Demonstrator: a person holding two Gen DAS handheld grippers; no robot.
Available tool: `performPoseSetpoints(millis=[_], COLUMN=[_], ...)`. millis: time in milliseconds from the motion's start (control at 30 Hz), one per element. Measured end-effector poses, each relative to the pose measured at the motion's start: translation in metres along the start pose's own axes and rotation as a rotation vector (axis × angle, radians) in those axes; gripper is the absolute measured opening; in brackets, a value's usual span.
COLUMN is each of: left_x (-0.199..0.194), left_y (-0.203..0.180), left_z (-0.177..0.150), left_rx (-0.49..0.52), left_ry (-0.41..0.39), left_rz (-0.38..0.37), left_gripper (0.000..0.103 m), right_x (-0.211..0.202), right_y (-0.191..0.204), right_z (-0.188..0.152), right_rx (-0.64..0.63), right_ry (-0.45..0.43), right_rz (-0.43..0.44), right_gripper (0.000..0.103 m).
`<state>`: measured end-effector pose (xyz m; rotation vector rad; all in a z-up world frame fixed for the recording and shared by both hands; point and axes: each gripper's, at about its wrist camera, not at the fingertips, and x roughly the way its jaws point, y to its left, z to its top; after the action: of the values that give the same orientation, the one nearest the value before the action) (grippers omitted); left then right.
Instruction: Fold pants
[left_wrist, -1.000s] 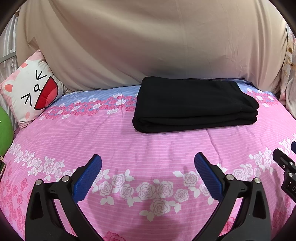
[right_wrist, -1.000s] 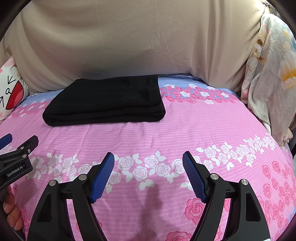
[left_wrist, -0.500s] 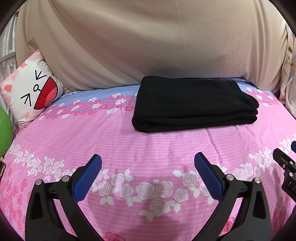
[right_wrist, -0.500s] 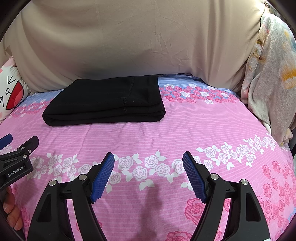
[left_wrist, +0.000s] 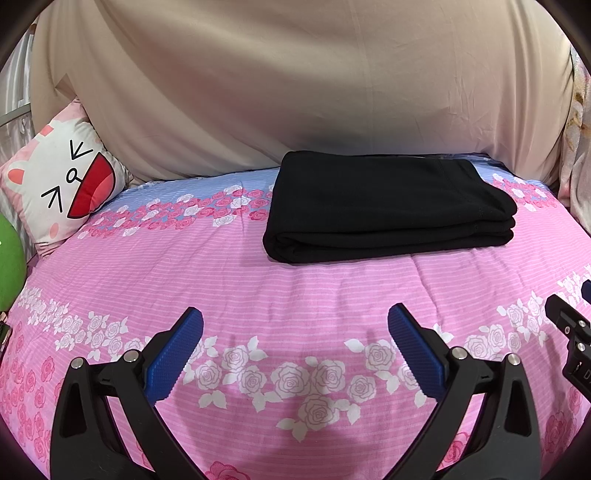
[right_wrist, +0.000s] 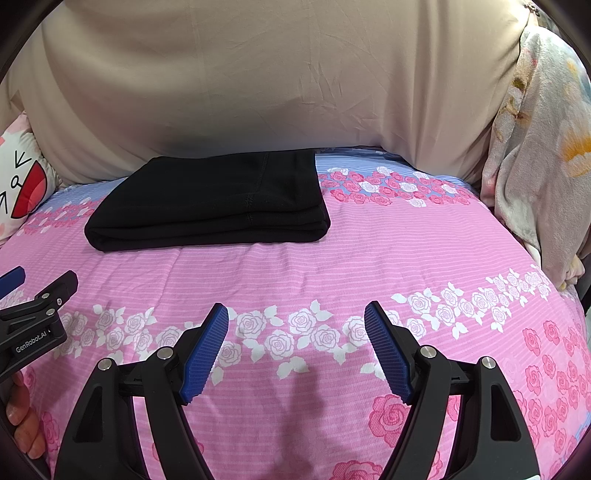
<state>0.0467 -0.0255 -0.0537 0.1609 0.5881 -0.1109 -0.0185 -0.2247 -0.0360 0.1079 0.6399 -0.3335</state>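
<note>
Both my grippers, left gripper (left_wrist: 295, 336) and right gripper (right_wrist: 295, 332), hang spread and empty above the pink rose-print bedspread (left_wrist: 295, 288); the soft black pants (left_wrist: 384, 206) lie folded in a thick rectangle beyond. Only my left view shows the whole cat-face pillow (left_wrist: 62, 188); only my right shows a floral blanket (right_wrist: 535, 155).

Black pants (left_wrist: 384, 206) lie on a pink striped bed (left_wrist: 184, 273) with white and pink roses; beige sheet (left_wrist: 295, 85) behind; each tool's pads are blue

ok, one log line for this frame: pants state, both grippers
pants: folded, flat on bedspread | left gripper: open, empty, short of pants | right gripper: open, empty, short of pants
</note>
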Motion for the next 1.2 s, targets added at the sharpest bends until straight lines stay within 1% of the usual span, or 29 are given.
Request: performPoseSetpoints(millis=[500, 633, 700, 767, 800, 867, 1033, 1200], left_x=[0.000, 0.001, 0.000, 0.001, 0.001, 0.001, 0.000, 0.000], left_y=[-0.001, -0.005, -0.008, -0.011, -0.011, -0.010, -0.009, -0.011], left_z=[0.001, 0.000, -0.002, -0.002, -0.003, -0.003, -0.003, -0.003], left_rx=[0.002, 0.021, 0.043, 0.058, 0.060, 0.053, 0.047, 0.048], left_ry=[0.001, 0.002, 0.003, 0.008, 0.009, 0.009, 0.015, 0.025], left_rz=[0.002, 0.011, 0.020, 0.024, 0.024, 0.025, 0.021, 0.021], left_gripper=[0.098, 0.098, 0.098, 0.098, 0.098, 0.098, 0.098, 0.098], right_x=[0.000, -0.003, -0.007, -0.009, -0.011, -0.014, -0.009, -0.010], right_y=[0.001, 0.003, 0.007, 0.014, 0.018, 0.022, 0.018, 0.021], right_z=[0.000, -0.002, -0.004, -0.006, -0.006, -0.008, -0.005, -0.005], right_rx=[-0.001, -0.004, -0.002, -0.013, -0.024, -0.036, -0.015, -0.020], right_ry=[0.000, -0.005, -0.013, -0.014, -0.018, -0.027, -0.010, -0.010], right_rz=[0.000, -0.020, -0.009, 0.021, 0.021, 0.018, 0.035, 0.046], right_gripper=[0.074, 0.074, 0.074, 0.074, 0.074, 0.075, 0.075, 0.075])
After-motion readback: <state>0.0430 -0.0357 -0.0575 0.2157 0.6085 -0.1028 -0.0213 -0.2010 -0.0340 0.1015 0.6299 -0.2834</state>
